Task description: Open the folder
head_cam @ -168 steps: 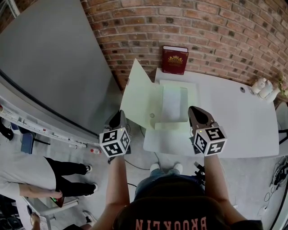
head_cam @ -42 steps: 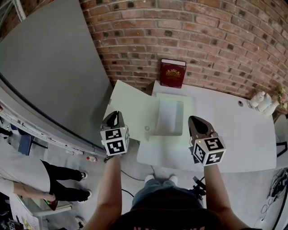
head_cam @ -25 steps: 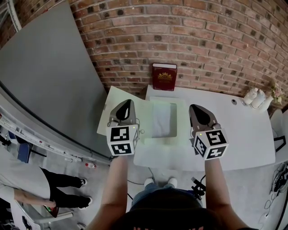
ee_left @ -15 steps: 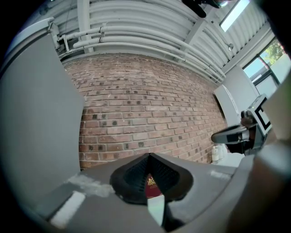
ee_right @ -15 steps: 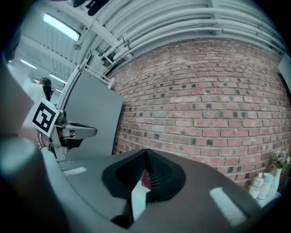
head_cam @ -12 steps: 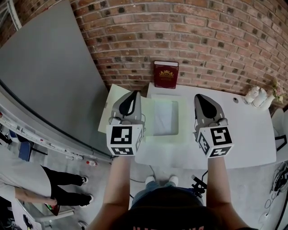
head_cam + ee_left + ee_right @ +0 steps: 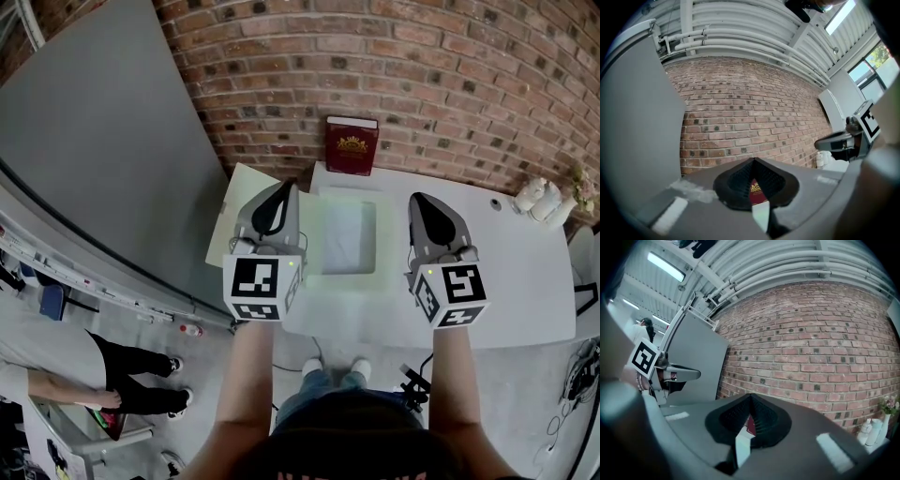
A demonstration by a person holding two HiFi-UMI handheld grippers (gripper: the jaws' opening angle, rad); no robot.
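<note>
The pale green folder [image 7: 349,234] lies open on the white table [image 7: 525,281], its left flap [image 7: 232,202] reaching past the table's left edge. My left gripper [image 7: 283,187] hovers over the folder's left side, shut and holding nothing. My right gripper [image 7: 419,198] hangs over the table just right of the folder, also shut and holding nothing. In the left gripper view the jaws meet in front of the brick wall, and the right gripper [image 7: 843,140] shows at the right. In the right gripper view the left gripper [image 7: 661,373] shows at the left.
A dark red book [image 7: 352,147] stands against the brick wall behind the folder. White bottles [image 7: 544,195] sit at the table's far right corner. A large grey panel [image 7: 103,141] leans at the left. A person's legs [image 7: 141,384] show on the floor at lower left.
Both grippers have risen and now hang higher over the table, on either side of the folder. The folder's left flap, raised in the oldest frame, lies flat.
</note>
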